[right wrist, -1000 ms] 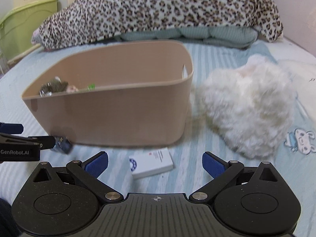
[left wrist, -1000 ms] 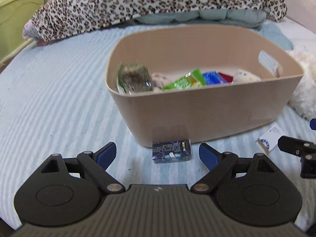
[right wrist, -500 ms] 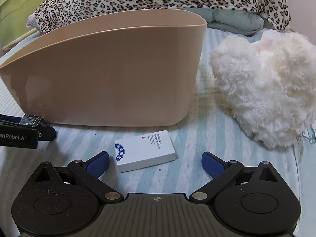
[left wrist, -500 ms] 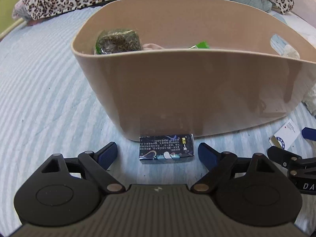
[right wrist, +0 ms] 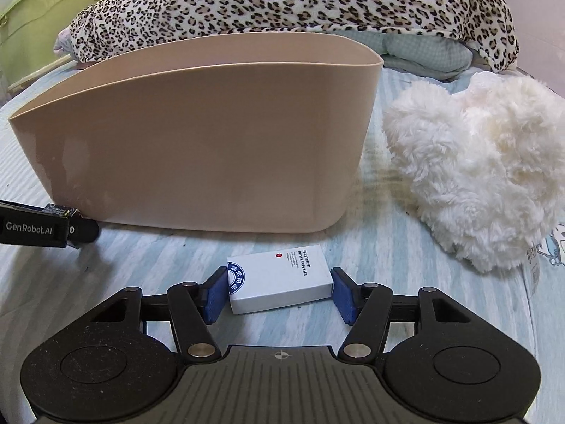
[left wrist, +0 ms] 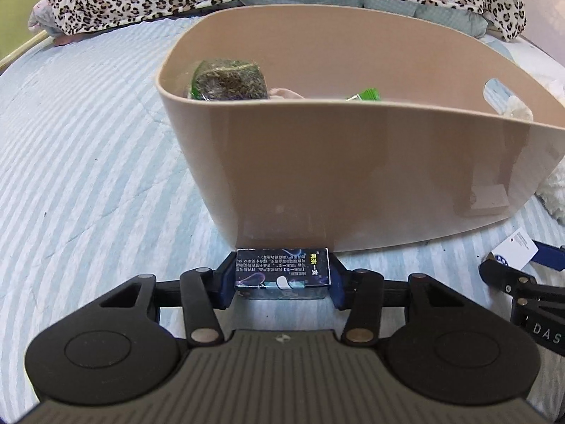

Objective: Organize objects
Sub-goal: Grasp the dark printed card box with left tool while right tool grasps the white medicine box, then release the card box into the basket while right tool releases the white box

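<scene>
A tan plastic bin [left wrist: 353, 176] stands on the striped bed; it also shows in the right wrist view [right wrist: 197, 148]. It holds a green-wrapped bundle [left wrist: 229, 81] and other packets. My left gripper [left wrist: 282, 277] is shut on a small dark box [left wrist: 282, 272] lying on the bed against the bin's front wall. My right gripper [right wrist: 279, 291] is closed around a white box [right wrist: 279, 281] on the bed; both blue pads touch its ends. The white box also shows in the left wrist view [left wrist: 519, 252].
A white fluffy plush [right wrist: 476, 176] lies right of the bin. A leopard-print blanket [right wrist: 282, 0] is piled behind it. A green cabinet [right wrist: 39, 28] stands at far left. The left gripper's side [right wrist: 35, 228] shows at the right view's left edge.
Both grippers have moved down and forward and their jaws have closed: the left onto the dark box, the right onto the white box.
</scene>
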Demonstrator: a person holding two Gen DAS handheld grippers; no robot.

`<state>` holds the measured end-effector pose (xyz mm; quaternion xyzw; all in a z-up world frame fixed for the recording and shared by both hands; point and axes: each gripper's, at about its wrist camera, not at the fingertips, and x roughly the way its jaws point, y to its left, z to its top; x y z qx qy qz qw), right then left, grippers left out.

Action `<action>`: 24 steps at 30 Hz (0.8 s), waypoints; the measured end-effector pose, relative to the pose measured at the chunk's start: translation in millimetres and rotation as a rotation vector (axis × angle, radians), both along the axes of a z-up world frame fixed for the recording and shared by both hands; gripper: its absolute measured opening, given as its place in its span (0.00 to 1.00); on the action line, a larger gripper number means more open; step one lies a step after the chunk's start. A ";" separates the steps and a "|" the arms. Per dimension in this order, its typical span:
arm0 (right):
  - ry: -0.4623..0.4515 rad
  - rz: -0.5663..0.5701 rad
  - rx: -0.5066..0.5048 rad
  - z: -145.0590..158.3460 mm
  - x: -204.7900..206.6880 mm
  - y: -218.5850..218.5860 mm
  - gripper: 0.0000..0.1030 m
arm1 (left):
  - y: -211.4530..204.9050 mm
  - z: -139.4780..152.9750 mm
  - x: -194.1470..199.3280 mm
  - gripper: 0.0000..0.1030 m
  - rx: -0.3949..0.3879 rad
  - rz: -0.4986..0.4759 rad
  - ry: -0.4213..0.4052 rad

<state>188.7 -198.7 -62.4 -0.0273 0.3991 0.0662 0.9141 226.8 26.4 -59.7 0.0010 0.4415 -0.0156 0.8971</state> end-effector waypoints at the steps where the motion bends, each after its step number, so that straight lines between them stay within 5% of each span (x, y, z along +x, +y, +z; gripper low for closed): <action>1: 0.001 -0.001 0.003 1.0 -2.0 0.5 0.56 | 2.2 2.5 -0.7 0.50 -0.001 -0.002 -0.001; 14: -0.055 -0.015 0.071 38.2 -32.8 -2.3 0.56 | -0.4 46.0 -42.7 0.50 0.017 -0.062 -0.124; 24: -0.224 0.018 0.101 94.6 -51.0 5.6 0.56 | 0.0 100.0 -64.1 0.50 0.008 -0.097 -0.270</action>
